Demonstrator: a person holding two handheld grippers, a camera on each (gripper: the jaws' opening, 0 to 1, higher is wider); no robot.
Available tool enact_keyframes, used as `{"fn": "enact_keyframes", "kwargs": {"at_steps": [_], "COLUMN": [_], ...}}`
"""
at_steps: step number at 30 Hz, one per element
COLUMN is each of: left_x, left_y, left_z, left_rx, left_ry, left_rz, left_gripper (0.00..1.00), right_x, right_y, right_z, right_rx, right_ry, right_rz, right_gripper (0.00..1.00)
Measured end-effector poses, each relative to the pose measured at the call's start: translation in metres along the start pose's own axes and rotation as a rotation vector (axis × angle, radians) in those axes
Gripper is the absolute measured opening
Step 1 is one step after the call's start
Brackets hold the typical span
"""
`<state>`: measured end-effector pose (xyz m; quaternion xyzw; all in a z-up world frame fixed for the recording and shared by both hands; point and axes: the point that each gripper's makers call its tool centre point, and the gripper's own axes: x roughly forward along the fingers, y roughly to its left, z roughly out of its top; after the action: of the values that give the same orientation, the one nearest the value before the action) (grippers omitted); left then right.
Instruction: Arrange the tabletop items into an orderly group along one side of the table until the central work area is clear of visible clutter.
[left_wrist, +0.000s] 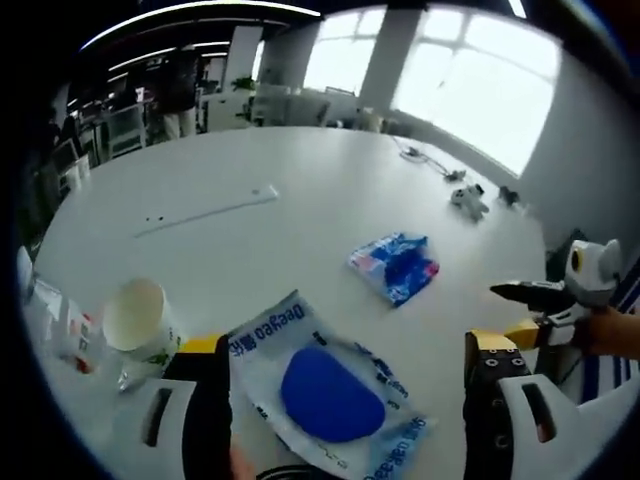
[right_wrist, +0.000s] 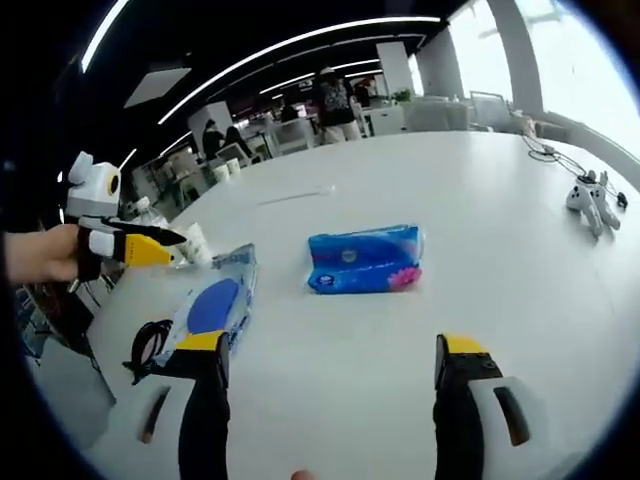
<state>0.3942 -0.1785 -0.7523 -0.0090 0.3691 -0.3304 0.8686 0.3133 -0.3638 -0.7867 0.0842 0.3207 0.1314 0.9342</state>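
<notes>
Counter wide open ahead of my right jaws. Only the blue tissue pack sits mid-path. On my left side, wipes packet lies between the jaws, paper cup just beside.

Glaring from blown-out windows and ceiling strips, washing the desk pale, blurring and bending toward edges.

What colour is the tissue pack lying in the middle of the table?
The tissue pack is blue with some pink, clearest in the right gripper view.
</notes>
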Motion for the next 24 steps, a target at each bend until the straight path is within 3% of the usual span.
{"fn": "enact_keyframes", "kwargs": {"at_steps": [5,11,17,24], "left_x": [-0.001,0.005,0.011,0.020], "left_y": [0.000,0.004,0.015,0.025], "left_z": [0.006,0.002,-0.003,-0.009], "left_rx": [0.008,0.017,0.035,0.037], "left_ry": [-0.007,0.022,0.058,0.091], "left_rz": [-0.016,-0.037,-0.043,-0.047], "left_gripper": [0.92,0.91,0.90,0.89], "right_x": [0.001,0.001,0.000,0.003], "right_y": [0.007,0.011,0.030,0.057], "right_z": [0.002,0.003,0.000,-0.016], "right_rx": [0.008,0.041,0.091,0.128], "right_ry": [0.000,-0.013,-0.039,-0.014], "right_rz": [-0.001,-0.005,0.017,0.060], "right_gripper": [0.82,0.80,0.79,0.77]}}
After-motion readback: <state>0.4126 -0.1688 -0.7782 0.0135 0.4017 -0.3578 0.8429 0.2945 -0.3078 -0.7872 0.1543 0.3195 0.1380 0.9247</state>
